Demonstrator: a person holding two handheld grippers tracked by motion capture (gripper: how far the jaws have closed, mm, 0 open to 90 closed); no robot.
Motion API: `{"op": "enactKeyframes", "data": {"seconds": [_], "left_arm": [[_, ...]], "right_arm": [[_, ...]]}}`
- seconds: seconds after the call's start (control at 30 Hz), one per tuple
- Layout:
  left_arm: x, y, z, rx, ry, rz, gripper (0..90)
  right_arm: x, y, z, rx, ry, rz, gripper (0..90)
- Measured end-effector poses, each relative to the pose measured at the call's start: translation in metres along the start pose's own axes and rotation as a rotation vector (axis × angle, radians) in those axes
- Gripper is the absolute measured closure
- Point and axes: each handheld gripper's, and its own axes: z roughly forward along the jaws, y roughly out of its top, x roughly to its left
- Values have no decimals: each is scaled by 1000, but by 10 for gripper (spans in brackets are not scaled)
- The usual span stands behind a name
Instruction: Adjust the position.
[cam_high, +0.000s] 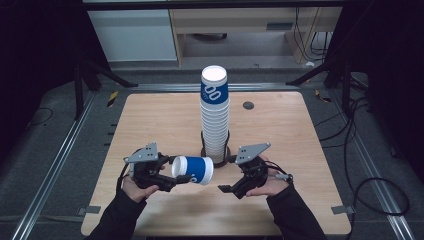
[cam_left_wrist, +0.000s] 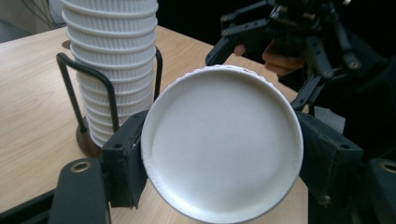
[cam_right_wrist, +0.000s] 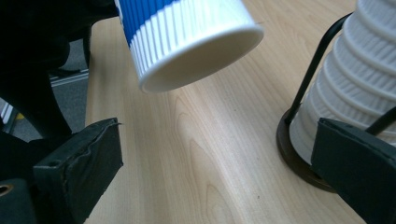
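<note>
The left gripper (cam_high: 172, 176) is clamping a cup (cam_high: 194, 169) by its base, jaws pressing on both sides of the white bottom; the cup is lying on its side in the air, rim pointing toward the right gripper (cam_high: 223, 188), hanging just above the table (cam_high: 150, 120) near the front edge; in the left gripper view the cup's round bottom (cam_left_wrist: 222, 144) is sitting square between the two black pads.

The right gripper is standing released, jaws spread wide with nothing between them; in the right gripper view the cup (cam_right_wrist: 187, 37) is floating above and ahead of the pads, not touching either one.

Room-wise: the table is mostly bare wood; there's lots of free space to the left and right of the hands and across the back corners; the front edge is running close under the person's forearms, so not much slack there.

The thing that's actually getting in the way is the stack (cam_high: 215, 115) of nested cups standing upright in a black wire holder (cam_high: 204, 145) at the middle of the table; it's rising tall just behind the gap between the two grippers; the held cup's rim is sitting near the holder's base, apart from it; in the right gripper view the stack (cam_right_wrist: 364, 79) is looming just beside the right pad.

A small dark disc (cam_high: 248, 105) is lying on the table farther back, well apart from everything.
</note>
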Motion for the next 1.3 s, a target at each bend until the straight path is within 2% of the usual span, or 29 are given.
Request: {"op": "enactKeyframes", "data": {"seconds": [0.17,0.3,0.63,1.0,1.3], "left_arm": [[-1,0,1,-15,-24,-2,260],[-2,0,4,-21,-55,-5,260],[-6,0,11,-9,-95,6,260],[-9,0,16,8,-118,22,260],[-9,0,16,15,-123,26,261]], "right_arm": [[2,2,7,-22,41,-7,28],[3,4,10,-34,52,-8,32],[5,5,17,-54,90,-15,32],[7,8,29,-61,142,-27,47],[9,10,35,-77,182,-43,133]]}}
